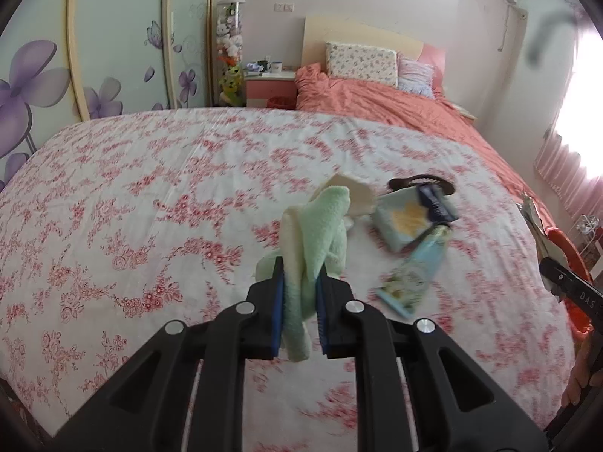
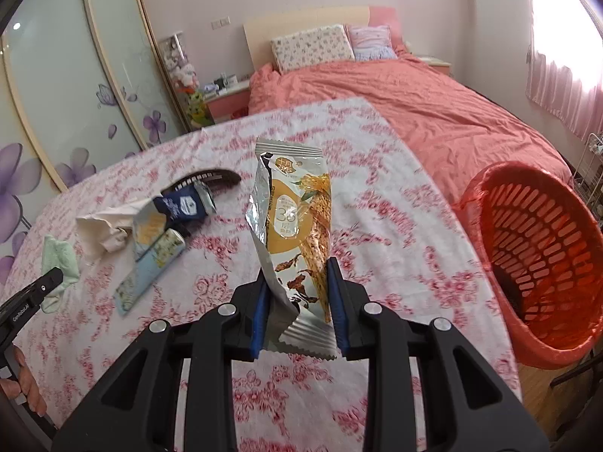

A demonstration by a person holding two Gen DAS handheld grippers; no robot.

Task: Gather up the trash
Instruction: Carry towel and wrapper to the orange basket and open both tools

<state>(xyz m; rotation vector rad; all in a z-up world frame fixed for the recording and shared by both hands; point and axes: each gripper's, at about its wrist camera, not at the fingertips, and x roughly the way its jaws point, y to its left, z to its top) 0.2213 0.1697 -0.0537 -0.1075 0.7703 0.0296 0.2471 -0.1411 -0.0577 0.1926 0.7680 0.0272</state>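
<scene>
- Bedroom; I'm working over a table under a pink floral cloth, with a coral-covered bed beyond it at 12 to 1 o'clock and a flower-print wardrobe at 9 to 10.
- My left gripper is clamped on a pale green cloth; the cloth stands up between the blue pads and a tail hangs below them, lifted clear of the table.
- In the right view that same cloth shows at 9 o'clock, beside the left gripper's black tip.
- My right gripper is closed on a silver and yellow snack wrapper, held upright, its crimped bottom edge sticking out below the fingers.
- Orange basket sits at 3 o'clock of the right view, just off the table edge, tilted with its mouth toward me; can't tell what is inside.
- Trash left on the table, left view at 1 to 2 o'clock: crumpled white paper, a light blue packet, a dark blue pouch lying on it, and a pale blue tube just below.
- A dark brown hair clip lies behind the pouch, touching it.
- Frames are a bit motion-blurred.
</scene>
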